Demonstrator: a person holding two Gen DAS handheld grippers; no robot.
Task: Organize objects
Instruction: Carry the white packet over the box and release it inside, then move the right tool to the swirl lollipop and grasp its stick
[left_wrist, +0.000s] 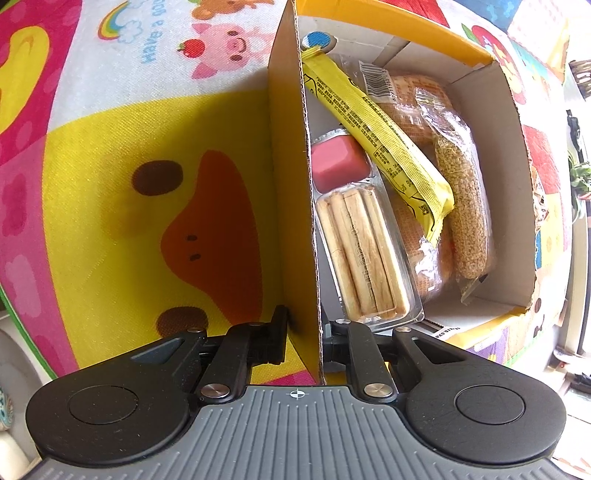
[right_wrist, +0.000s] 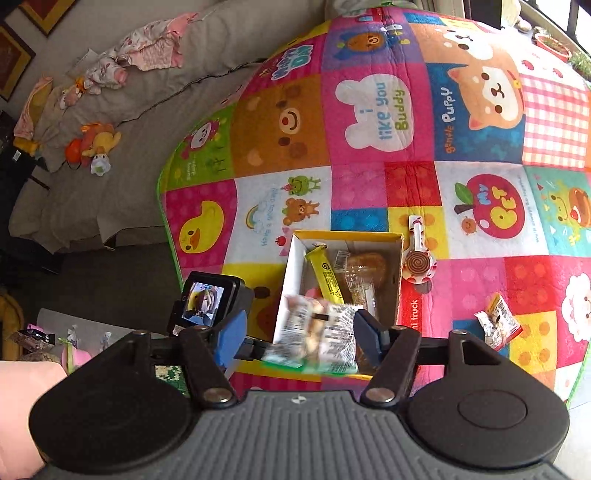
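Note:
A yellow cardboard box stands on the play mat. It holds a yellow bar, a breadstick-and-dip pack, a sesame roll and a bun pack. My left gripper is shut on the box's left wall. In the right wrist view, my right gripper stands above the box. A blurred white snack packet lies between its wide-apart blue fingers; the fingers do not look pressed on it.
On the mat right of the box lie a lollipop-shaped toy and a small snack packet. A grey sofa with toys and clothes stands to the left of the mat.

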